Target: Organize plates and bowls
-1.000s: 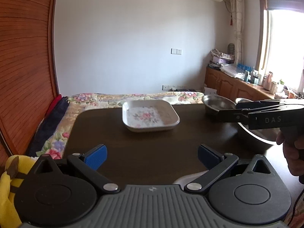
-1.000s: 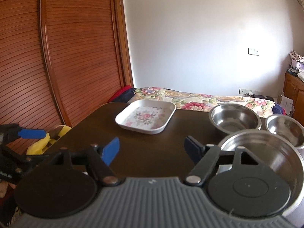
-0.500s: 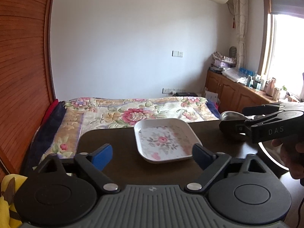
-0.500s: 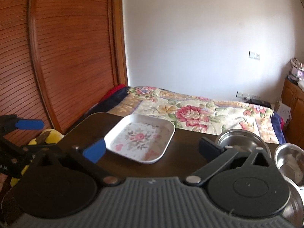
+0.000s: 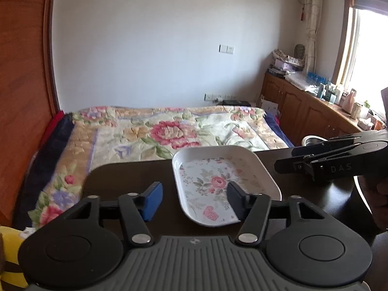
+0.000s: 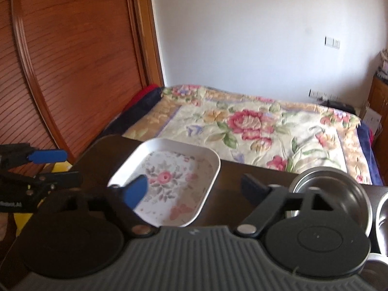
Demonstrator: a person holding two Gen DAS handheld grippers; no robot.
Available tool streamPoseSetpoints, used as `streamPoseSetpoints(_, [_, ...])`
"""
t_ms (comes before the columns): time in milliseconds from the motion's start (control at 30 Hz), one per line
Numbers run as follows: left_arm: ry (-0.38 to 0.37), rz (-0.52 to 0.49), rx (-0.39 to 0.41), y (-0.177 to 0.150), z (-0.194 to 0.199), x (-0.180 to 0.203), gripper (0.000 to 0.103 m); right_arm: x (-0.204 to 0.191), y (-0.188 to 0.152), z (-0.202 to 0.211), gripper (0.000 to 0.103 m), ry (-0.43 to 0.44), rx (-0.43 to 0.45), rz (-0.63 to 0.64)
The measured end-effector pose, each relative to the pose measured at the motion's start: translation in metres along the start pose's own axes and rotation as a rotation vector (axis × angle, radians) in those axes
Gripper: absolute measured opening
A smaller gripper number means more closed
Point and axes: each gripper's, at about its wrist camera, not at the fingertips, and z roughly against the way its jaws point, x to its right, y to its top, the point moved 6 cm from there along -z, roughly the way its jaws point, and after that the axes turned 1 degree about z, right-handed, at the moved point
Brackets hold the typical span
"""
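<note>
A white rectangular plate with a pink flower print (image 5: 218, 179) (image 6: 167, 181) lies on the dark table (image 5: 126, 177). My left gripper (image 5: 194, 197) is open and empty; its right finger is over the plate's near edge, its left finger over bare table. My right gripper (image 6: 194, 188) is open and empty, with its left finger over the plate's near left corner. A steel bowl (image 6: 339, 194) sits right of the plate, partly hidden by my right gripper; its rim shows in the left wrist view (image 5: 312, 140). A second steel bowl (image 6: 383, 208) is cut off at the right edge.
A bed with a floral quilt (image 5: 169, 131) (image 6: 254, 131) lies just beyond the table's far edge. A wooden slatted wardrobe (image 6: 68, 60) stands at the left. Wooden cabinets with clutter (image 5: 315, 106) run along the right wall. Something yellow (image 5: 9, 249) lies low at the left.
Both grippers moved forward and up towards the plate, which now sits between their fingers in view. More of the bed shows. The large near bowl has dropped out of the right wrist view.
</note>
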Motion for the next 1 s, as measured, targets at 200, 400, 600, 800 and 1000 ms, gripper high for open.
streamPoseSetpoints(200, [-0.004, 0.027, -0.027, 0.005, -0.026, -0.007, 0.074, 0.004, -0.002, -0.022, 0.048, 0.003, -0.069, -0.005])
streamPoseSetpoints(400, [-0.005, 0.04, -0.039, 0.008, -0.04, -0.011, 0.068, 0.009, -0.001, -0.038, 0.044, -0.002, -0.121, -0.009])
streamPoseSetpoints(600, [-0.007, 0.055, -0.056, 0.003, -0.049, -0.013, 0.06, 0.009, -0.004, -0.05, 0.027, 0.006, -0.16, 0.003])
streamPoseSetpoints(800, [-0.01, 0.071, -0.078, -0.002, -0.059, -0.016, 0.053, 0.01, -0.008, -0.056, 0.027, -0.01, -0.179, 0.019])
streamPoseSetpoints(1000, [-0.006, 0.061, -0.098, -0.005, -0.064, -0.017, 0.04, 0.011, -0.012, -0.061, 0.026, -0.017, -0.202, 0.038])
